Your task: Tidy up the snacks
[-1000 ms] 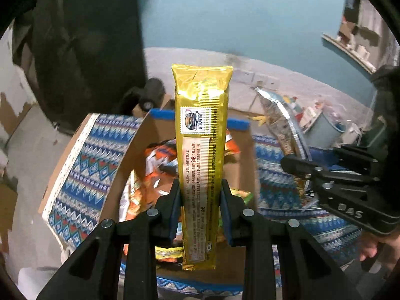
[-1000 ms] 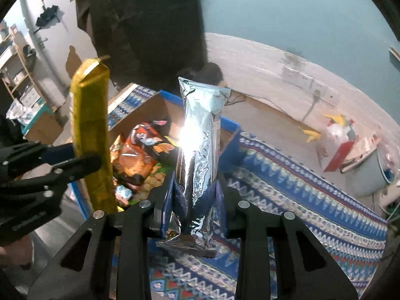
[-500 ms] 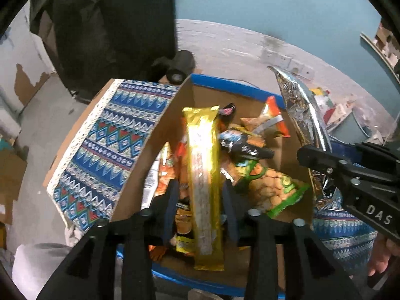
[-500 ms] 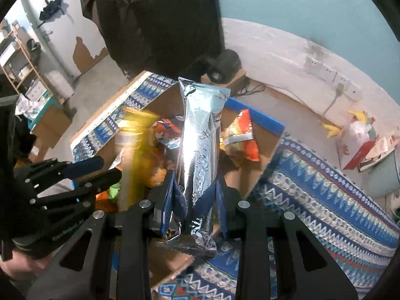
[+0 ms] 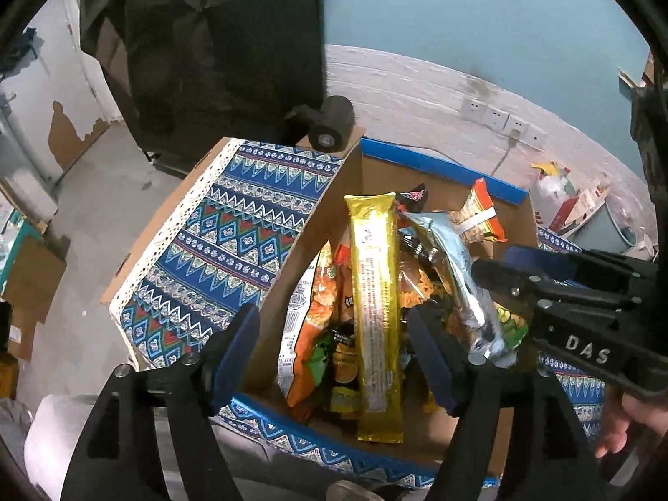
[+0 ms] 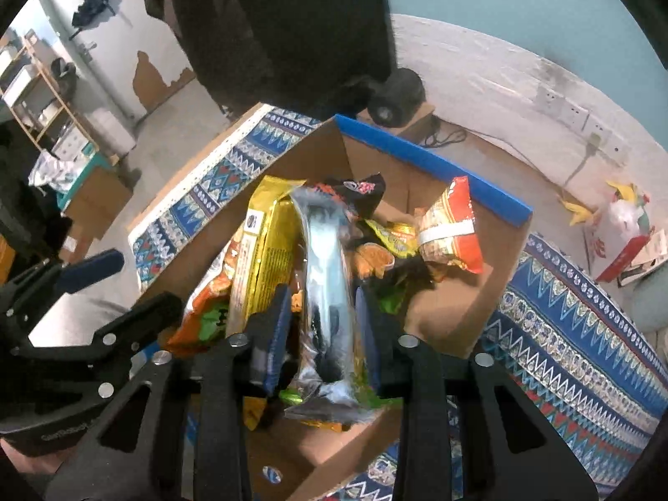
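Both packets being released into the box (image 5: 442, 167).
Left gripper (image 5: 334, 359) is opening wide, gold packet (image 5: 375, 304) dropped free; right gripper (image 6: 321, 325) is opening narrowly, silver packet (image 6: 325, 284) loosening.

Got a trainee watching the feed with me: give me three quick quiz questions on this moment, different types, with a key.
1. True or false: the gold packet lies between the left hand-held gripper's jaws with no pad touching it.
2. Multiple choice: the silver packet is over A) the patterned cloth, B) the cardboard box, C) the floor.
3. Fill in: the box's far rim is edged in ___ tape.

Key: 1 true, and those jaws are opening. 2 B; it sits between the right hand-held gripper's opening jaws. 3 blue.
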